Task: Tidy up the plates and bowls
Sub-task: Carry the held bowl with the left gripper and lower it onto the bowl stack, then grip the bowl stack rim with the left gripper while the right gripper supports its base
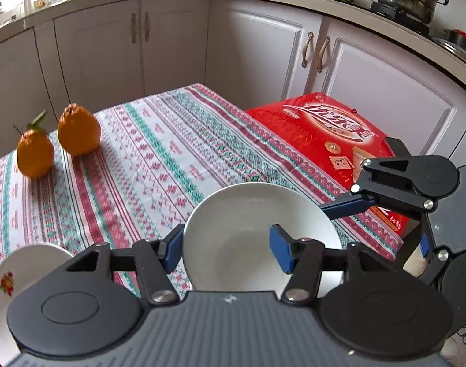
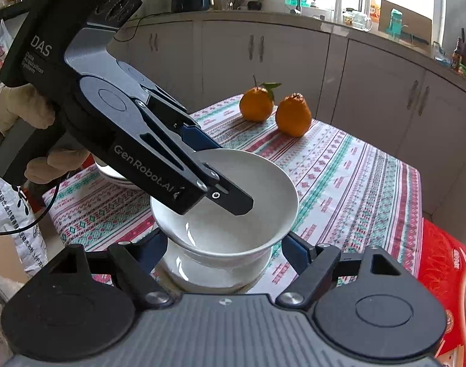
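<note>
Both grippers, left [image 1: 226, 250] and right [image 2: 223, 249], had jaws spread around a white bowl [image 2: 233, 214] stacked on another bowl [image 2: 214, 267].

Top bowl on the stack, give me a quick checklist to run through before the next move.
1. Top bowl nested in lower bowl: ok, slightly tilted.
2. Left hand-held gripper clamped on the top bowl's rim: not ok; it straddles the rim, jaws open.
3. Right hand-held gripper open, flanking the lower bowl: ok.
4. Oranges clear of the stack: ok.
5. Plates neatly stacked: cannot tell, mostly hidden.
6. Stack's base away from the table edge: cannot tell.
</note>
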### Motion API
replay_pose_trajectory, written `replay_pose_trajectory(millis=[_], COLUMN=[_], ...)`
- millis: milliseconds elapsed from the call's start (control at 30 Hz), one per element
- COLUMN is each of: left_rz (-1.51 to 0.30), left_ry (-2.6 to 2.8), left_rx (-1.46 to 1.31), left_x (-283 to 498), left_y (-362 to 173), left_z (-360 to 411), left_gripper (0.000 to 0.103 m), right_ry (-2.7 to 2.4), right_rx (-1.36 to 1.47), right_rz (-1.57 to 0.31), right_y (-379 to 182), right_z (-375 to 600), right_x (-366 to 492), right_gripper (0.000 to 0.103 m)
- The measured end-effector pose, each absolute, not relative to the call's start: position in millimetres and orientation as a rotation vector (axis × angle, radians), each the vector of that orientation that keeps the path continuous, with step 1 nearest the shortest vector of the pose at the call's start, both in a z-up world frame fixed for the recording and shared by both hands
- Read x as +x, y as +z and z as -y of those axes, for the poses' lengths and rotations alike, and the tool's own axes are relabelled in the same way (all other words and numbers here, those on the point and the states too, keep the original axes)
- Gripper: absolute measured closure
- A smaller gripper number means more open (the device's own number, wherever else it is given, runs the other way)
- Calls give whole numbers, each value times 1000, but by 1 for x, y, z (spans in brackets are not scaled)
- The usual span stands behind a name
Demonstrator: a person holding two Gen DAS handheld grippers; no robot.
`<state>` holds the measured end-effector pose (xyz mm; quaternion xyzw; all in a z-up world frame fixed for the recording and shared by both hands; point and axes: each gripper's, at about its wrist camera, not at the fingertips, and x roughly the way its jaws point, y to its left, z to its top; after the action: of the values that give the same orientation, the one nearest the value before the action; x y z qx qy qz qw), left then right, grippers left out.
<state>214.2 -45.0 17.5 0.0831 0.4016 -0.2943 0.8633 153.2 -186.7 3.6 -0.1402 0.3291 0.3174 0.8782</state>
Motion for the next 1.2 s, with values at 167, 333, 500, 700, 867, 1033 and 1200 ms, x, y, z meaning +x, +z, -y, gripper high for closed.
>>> replay_pose_trajectory(millis=[167,333,500,700,867,1033,1200], left_rz=[-858,-872,-884,-893,-896,-873,-808], left_ry=[-621,-623,-624,-625,-622,-618,-612], left_rx=[167,159,149,143,136,141,146], left_x=[212,212,213,213,214,211,199], left_y=[8,3,-1,-5,-8,-2,12], left_z=[44,43,42,41,39,36,26], left_gripper=[44,44,44,44,42,27,21], right_ry=[669,677,683,690,693,703,710], right_rx=[-289,-280,-271,-262,-254,-244,-277], right_rz=[-708,-724,-741,-751,-753,-718,-708], right_y=[-3,-7,-12,-14,-16,-10,-9], right_z=[186,187,187,188,187,190,194], right_x=[154,155,157,159,160,156,148], right_gripper=[18,18,18,18,16,4,0])
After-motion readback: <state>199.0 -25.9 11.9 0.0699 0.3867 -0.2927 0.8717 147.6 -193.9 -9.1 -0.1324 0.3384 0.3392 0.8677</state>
